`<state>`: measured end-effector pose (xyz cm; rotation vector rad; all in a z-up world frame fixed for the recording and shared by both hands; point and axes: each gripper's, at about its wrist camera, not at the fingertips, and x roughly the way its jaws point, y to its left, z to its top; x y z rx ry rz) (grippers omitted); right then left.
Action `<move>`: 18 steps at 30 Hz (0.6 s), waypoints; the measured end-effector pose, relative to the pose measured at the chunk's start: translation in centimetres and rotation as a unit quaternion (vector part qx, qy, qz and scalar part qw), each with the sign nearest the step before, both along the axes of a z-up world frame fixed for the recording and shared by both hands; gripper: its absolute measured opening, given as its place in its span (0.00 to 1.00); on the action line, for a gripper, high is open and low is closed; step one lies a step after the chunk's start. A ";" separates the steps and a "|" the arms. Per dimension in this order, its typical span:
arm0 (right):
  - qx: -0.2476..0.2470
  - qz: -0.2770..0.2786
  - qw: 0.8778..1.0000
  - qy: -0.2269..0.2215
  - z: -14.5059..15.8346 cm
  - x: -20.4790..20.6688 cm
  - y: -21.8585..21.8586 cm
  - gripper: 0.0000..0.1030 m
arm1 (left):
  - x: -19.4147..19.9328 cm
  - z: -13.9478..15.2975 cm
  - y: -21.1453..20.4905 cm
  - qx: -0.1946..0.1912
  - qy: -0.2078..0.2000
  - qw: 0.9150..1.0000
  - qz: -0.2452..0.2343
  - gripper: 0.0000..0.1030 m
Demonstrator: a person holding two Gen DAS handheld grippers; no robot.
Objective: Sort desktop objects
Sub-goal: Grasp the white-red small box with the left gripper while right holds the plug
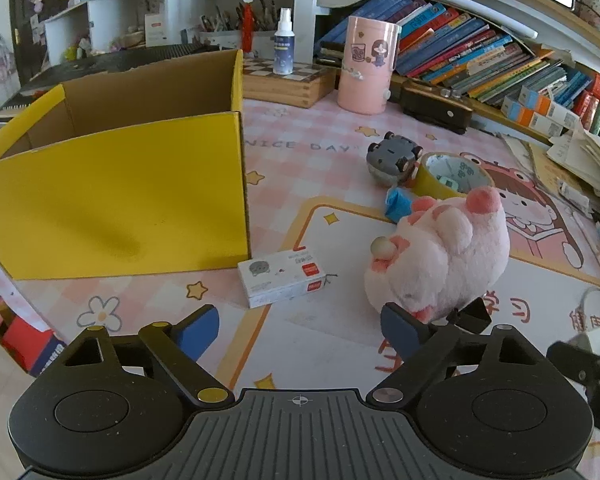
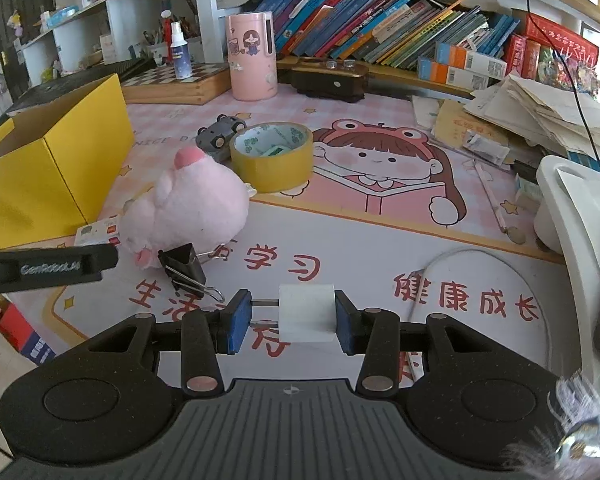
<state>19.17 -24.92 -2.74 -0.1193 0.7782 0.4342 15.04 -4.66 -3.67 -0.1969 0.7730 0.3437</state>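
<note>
Yellow cardboard box [image 1: 112, 184] sits on the left of the desk mat [image 1: 324, 344], its top open. Just beside its corner lies a small white card box [image 1: 282, 282], flat on its long side. My left gripper [image 1: 300, 326] is spread wide with nothing between its pads. To the right, a pink plush toy [image 1: 440, 256] lies by the tape roll [image 2: 271, 156]. My right gripper [image 2: 294, 320] squeezes a white plug [image 2: 307, 312], prongs pointing left, lying sideways.
</note>
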 end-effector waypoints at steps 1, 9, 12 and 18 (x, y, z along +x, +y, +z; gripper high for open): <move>0.000 0.003 1.000 0.000 0.0 0.0 0.0 0.39 | 0.2 0.0 0.0 0.004 0.000 1.000 0.002 0.87; 0.000 0.018 1.000 0.000 -0.1 0.4 -0.2 0.39 | 2.3 -1.0 1.8 0.008 0.009 0.997 0.077 0.71; 0.000 0.024 1.000 0.002 -0.1 0.6 -0.3 0.39 | 3.3 -1.2 1.3 0.014 0.007 0.997 0.075 0.71; -0.003 0.038 0.999 0.000 -0.2 0.8 -0.4 0.39 | 4.4 -1.9 1.1 0.022 0.020 0.996 0.089 0.55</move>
